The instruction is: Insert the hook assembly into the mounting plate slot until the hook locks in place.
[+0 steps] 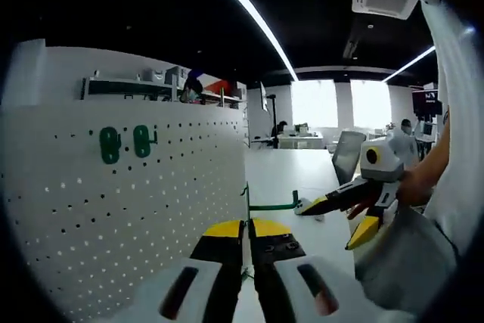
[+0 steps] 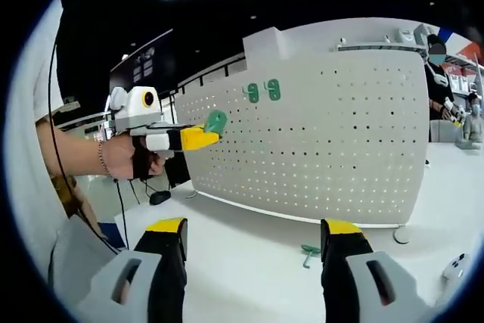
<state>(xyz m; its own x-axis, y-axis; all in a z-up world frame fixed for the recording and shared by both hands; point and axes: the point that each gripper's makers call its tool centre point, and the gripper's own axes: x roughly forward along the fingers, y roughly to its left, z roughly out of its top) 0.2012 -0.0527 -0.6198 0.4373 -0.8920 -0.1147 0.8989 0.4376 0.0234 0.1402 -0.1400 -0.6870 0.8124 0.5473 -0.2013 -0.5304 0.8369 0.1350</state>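
My left gripper [image 1: 247, 251] has its fingers [image 1: 224, 230] pressed together on a green hook [image 1: 274, 205]. From the left gripper view the hook's thin green stem runs up from between the yellow tips, then bends off to the right over the white table [image 1: 291, 175]. In the right gripper view the same gripper [image 2: 208, 131] comes in from the left, held by a hand [image 2: 125, 158], with the green hook piece [image 2: 216, 121] sticking out past its yellow tips. It sits in front of the pegboard's left edge; I can't tell if it touches the board.

The white pegboard [image 1: 144, 209] stands upright on the table, just left of my left gripper in the left gripper view. Two green hooks [image 1: 125, 142] are already mounted side by side near its top. In the right gripper view the board [image 2: 325, 141] stands across the table and the same pair [image 2: 262, 91] shows high on its left part.

My right gripper [image 2: 254, 243] has its fingers [image 2: 168, 234] spread wide, nothing between them. It hangs over the table [image 2: 249, 255], well short of the board. In the left gripper view it [image 1: 336, 221] comes in from the right, yellow tips apart.

One more green hook [image 2: 309, 252] lies flat on the table between my right gripper's fingers and the base of the board, touching neither.

A person [image 2: 437, 73] stands behind the board's right end.
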